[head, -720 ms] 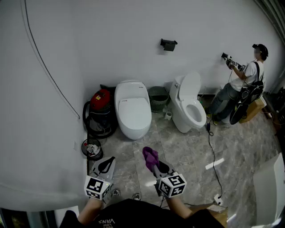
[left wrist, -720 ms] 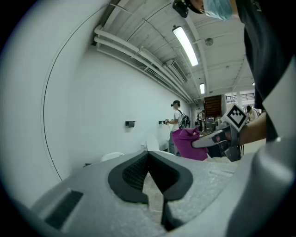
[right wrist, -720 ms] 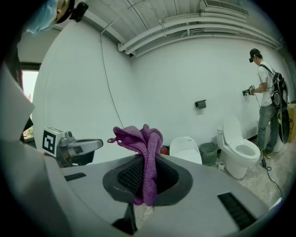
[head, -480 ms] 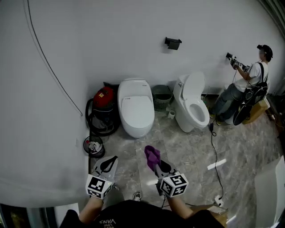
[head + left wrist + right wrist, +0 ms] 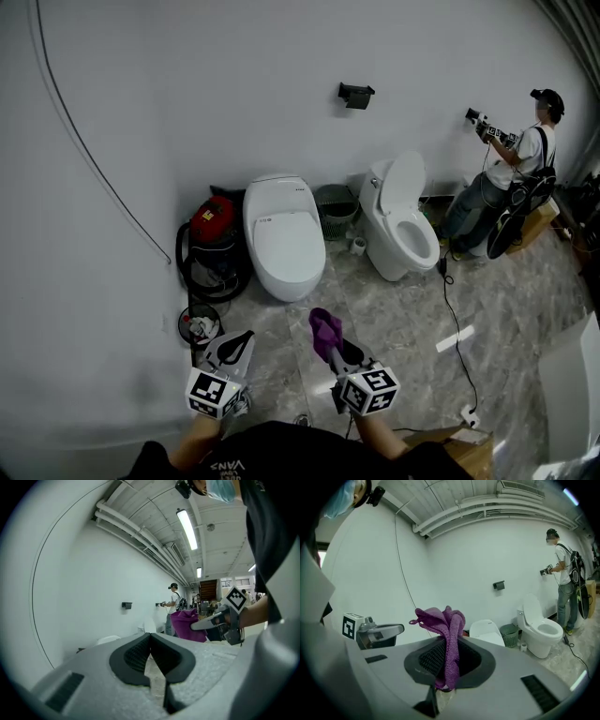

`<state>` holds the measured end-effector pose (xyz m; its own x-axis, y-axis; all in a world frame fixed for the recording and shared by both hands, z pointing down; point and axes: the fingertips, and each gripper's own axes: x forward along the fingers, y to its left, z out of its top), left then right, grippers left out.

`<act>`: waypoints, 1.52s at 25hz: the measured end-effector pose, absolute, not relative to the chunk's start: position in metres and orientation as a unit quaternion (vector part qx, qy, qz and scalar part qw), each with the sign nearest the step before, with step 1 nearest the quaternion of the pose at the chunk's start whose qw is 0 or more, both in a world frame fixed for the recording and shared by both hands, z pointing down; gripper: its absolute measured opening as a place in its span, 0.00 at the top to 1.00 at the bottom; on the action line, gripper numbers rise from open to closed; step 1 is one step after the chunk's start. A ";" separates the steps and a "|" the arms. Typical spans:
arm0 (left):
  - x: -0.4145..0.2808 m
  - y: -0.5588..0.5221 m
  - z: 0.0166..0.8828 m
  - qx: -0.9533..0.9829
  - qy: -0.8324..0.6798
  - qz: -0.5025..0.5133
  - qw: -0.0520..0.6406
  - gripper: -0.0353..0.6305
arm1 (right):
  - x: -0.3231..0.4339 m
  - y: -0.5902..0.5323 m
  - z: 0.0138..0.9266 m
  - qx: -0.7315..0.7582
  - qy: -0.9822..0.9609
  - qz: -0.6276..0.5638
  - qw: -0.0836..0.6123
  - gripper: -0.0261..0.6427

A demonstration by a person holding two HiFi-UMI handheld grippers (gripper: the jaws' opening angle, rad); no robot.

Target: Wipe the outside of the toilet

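- Your right gripper (image 5: 337, 347) is still clamped on the purple cloth (image 5: 323, 328). In the right gripper view the jaws are pressed together on its middle, a bunch standing above them and a tail hanging below (image 5: 449, 634).
- Your left gripper (image 5: 242, 339) has its jaws closed tip to tip with nothing between them, which the left gripper view (image 5: 151, 641) confirms. It is held low beside the right one, as it was a moment ago.
- Since the earlier frames both grippers have slid only slightly to the right in the head view. Their spacing is unchanged.
- The closed toilet (image 5: 284, 242) stands against the wall straight ahead of you, well apart from the cloth. The open-lid toilet (image 5: 405, 225) is to its right, with the grey waste basket (image 5: 335, 206) between them. Neither has come noticeably closer.
- The red vacuum (image 5: 212, 221) sits just left of the closed toilet.
- The other person (image 5: 511, 164) is still at the far right wall, hands raised to it, in much the same pose as before.
- A black cable (image 5: 457, 314) trails over the marble floor (image 5: 403, 323) to your right.
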<state>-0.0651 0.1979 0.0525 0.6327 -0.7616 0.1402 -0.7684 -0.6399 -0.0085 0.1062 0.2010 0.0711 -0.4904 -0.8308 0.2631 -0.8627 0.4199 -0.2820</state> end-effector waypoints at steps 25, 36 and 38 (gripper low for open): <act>-0.156 0.058 0.090 0.912 -0.402 0.059 0.060 0.94 | 0.019 0.073 0.097 0.531 -0.824 0.189 0.061 0.90; -0.115 -0.012 0.146 0.887 -0.445 0.069 0.104 0.94 | 0.060 0.003 0.153 0.489 -0.844 0.203 0.091 0.90; -0.109 -0.022 0.167 0.885 -0.446 0.075 0.111 0.94 | 0.063 -0.010 0.171 0.485 -0.845 0.207 0.091 0.90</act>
